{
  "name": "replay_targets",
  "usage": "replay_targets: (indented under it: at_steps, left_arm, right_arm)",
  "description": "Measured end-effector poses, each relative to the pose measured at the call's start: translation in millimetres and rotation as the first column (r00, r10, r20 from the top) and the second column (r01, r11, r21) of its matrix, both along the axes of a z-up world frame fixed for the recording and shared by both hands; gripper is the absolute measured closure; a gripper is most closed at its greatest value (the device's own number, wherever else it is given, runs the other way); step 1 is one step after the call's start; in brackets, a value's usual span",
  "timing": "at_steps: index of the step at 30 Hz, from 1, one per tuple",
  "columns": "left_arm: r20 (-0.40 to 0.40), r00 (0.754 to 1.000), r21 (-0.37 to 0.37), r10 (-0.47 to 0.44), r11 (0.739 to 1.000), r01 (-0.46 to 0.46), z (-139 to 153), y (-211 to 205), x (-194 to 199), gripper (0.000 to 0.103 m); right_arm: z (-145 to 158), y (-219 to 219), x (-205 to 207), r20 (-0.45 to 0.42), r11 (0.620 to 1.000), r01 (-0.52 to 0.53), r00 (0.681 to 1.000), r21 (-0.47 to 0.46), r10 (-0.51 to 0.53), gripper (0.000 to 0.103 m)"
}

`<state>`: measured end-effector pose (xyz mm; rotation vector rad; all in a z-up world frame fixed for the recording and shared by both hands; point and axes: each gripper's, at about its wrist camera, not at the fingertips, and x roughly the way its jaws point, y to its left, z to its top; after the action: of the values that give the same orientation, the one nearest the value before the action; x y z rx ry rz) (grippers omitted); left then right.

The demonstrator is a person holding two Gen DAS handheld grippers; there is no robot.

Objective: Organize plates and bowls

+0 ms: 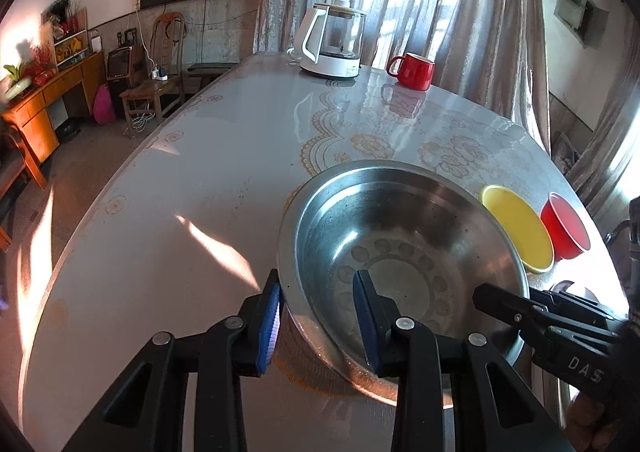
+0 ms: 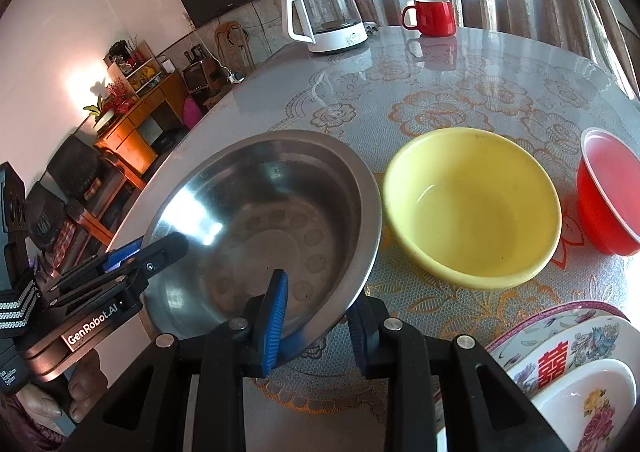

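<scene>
On the table (image 2: 460,92), the steel bowl (image 2: 272,220) sits at the left end of a row, with the yellow bowl (image 2: 472,208) just beside it at three o'clock and the red bowl (image 2: 612,196) beyond that. The left gripper (image 1: 318,316) is clamped on the steel rim at about eight o'clock of the bowl, one pad outside and one inside. The right gripper (image 2: 320,328) pinches the same rim at about five o'clock. To do the lift well, both hands should probably rise together and level, so the thin rim does not slip from the pads. Stacked patterned plates (image 2: 568,348) lie at the near right.
</scene>
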<state>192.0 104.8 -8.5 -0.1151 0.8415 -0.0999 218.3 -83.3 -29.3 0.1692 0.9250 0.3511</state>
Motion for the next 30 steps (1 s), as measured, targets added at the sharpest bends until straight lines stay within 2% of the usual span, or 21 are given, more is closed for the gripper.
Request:
replay_targets:
  at_steps: [16,30]
  left_arm:
    - [0.036,0.998,-0.014,0.047,0.999,-0.047,7.2,4.9,-77.8,0.068]
    - [0.048,0.998,0.012,0.050,0.999,-0.051,3.9,0.9,-118.2,0.068]
  right_arm:
    - [0.7,5.1,-46.6,-0.015,0.997,-0.064,0.998,0.034,0.065,0.075]
    - [-3.3,6.0,-78.2,-0.017,0.994,-0.103,0.994,0.030,0.104,0.074]
